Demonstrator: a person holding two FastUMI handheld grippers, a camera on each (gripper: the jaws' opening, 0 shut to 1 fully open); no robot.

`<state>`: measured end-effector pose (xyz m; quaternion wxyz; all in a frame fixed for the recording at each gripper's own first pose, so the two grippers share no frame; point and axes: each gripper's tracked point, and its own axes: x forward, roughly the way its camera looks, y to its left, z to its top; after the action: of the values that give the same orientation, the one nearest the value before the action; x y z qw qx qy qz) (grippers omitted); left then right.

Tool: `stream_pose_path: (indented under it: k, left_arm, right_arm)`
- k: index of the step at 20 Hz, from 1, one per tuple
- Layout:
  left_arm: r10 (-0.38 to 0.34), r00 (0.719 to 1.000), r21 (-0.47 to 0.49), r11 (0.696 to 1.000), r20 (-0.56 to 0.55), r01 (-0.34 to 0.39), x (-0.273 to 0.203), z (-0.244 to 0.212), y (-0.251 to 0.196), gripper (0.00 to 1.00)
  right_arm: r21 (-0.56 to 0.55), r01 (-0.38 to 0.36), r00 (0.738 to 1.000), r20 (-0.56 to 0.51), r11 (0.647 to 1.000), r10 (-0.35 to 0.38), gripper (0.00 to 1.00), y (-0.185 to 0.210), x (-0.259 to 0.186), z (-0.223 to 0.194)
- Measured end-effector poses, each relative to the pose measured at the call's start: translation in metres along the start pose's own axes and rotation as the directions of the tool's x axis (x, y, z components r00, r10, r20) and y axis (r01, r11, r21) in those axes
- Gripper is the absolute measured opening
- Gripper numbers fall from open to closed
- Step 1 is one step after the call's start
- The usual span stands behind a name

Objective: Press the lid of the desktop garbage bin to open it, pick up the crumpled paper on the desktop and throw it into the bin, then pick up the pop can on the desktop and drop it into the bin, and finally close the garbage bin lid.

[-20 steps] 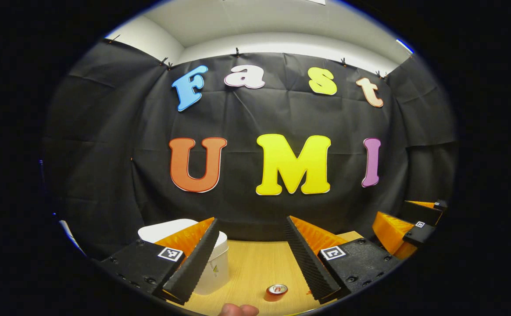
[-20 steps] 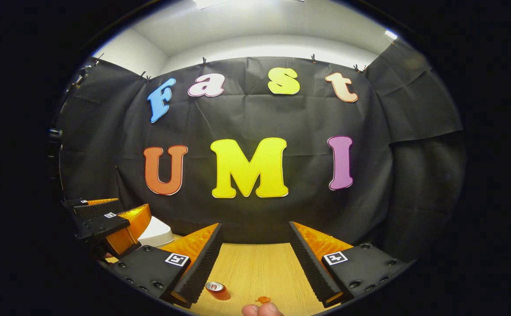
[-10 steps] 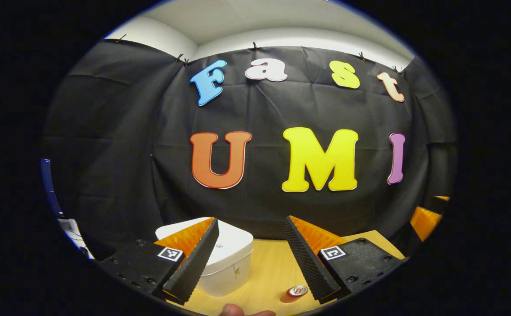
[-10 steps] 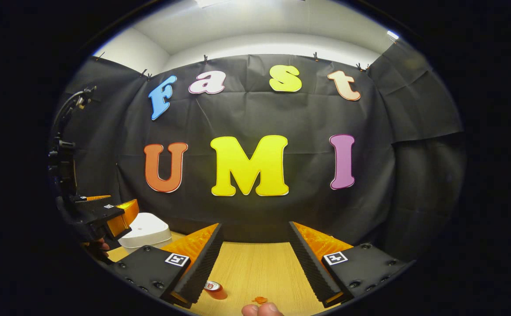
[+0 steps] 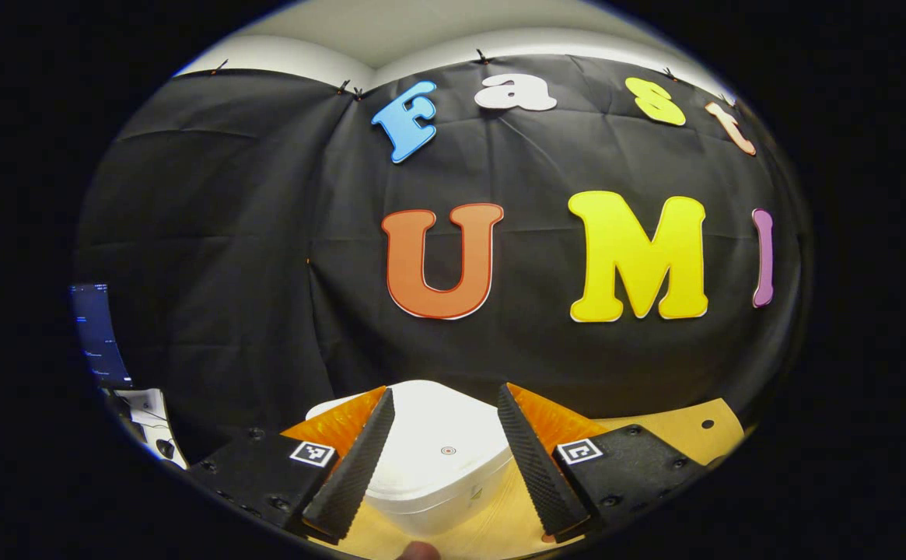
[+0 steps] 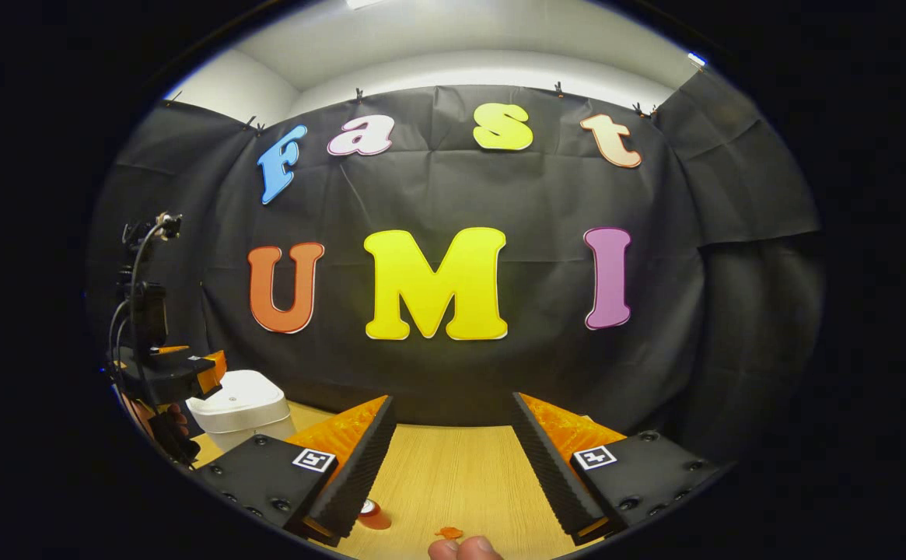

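The white desktop bin [image 5: 441, 467] stands with its lid down, centred between the fingers of my open left gripper [image 5: 445, 391], which hovers close in front of and slightly above it. From the right gripper view, the bin [image 6: 239, 400] is at the far left with the left gripper [image 6: 188, 372] over its near side. My right gripper [image 6: 451, 400] is open above the wooden table [image 6: 453, 467]. The pop can [image 6: 375, 515] stands by its left finger, partly hidden. A small orange crumpled scrap [image 6: 448, 533] lies near the bottom edge.
A lit screen [image 5: 99, 334] and white gear sit beyond the table's left side. The table's far right corner [image 5: 705, 432] has a small hole. A fingertip of the person's hand [image 6: 460, 549] shows at the bottom of the right gripper view.
The left gripper has swung left and closer to the bin, which now sits centred between its fingers; the can has left its view. The right gripper has barely moved.
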<state>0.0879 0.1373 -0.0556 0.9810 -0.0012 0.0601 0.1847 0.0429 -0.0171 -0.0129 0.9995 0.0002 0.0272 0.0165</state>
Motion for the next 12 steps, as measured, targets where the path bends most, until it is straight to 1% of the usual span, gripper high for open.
stream_pose_path:
  k: [1, 4, 5, 6, 7, 10, 12]
  left_arm:
    - [0.01, 1.0, -0.008, 1.0, -0.009, -0.01, 0.004, -0.003, 0.001, 0.84]
    - [0.046, 0.998, -0.002, 0.999, -0.053, -0.046, 0.025, -0.02, 0.006, 0.77]
    - [0.053, 0.996, -0.005, 0.999, -0.075, -0.054, 0.031, -0.027, 0.007, 0.72]
    - [0.062, 0.994, -0.012, 0.998, -0.095, -0.063, 0.037, -0.033, 0.009, 0.7]
    - [0.07, 0.991, -0.019, 0.997, -0.114, -0.072, 0.041, -0.039, 0.01, 0.64]
    - [0.084, 0.987, -0.013, 0.996, -0.138, -0.086, 0.053, -0.048, 0.01, 0.55]
    - [0.091, 0.982, -0.017, 0.995, -0.164, -0.095, 0.057, -0.057, 0.008, 0.46]
  right_arm:
    - [-0.003, 0.0, 1.0, -0.001, 1.0, 0.0, 0.95, -0.002, 0.002, -0.001]
    - [0.001, 0.001, 1.0, -0.013, 1.0, -0.001, 0.95, -0.005, 0.01, -0.004]
    - [0.002, -0.001, 1.0, -0.018, 1.0, 0.001, 0.95, -0.006, 0.012, -0.006]
    - [0.0, -0.003, 1.0, -0.022, 1.0, 0.003, 0.95, -0.006, 0.014, -0.007]
    - [-0.003, -0.004, 1.0, -0.023, 1.0, 0.004, 0.95, -0.006, 0.016, -0.008]
    - [-0.005, -0.005, 0.999, -0.035, 1.0, 0.005, 0.95, -0.009, 0.022, -0.012]
    - [-0.001, -0.004, 0.999, -0.049, 1.0, 0.004, 0.95, -0.011, 0.024, -0.017]
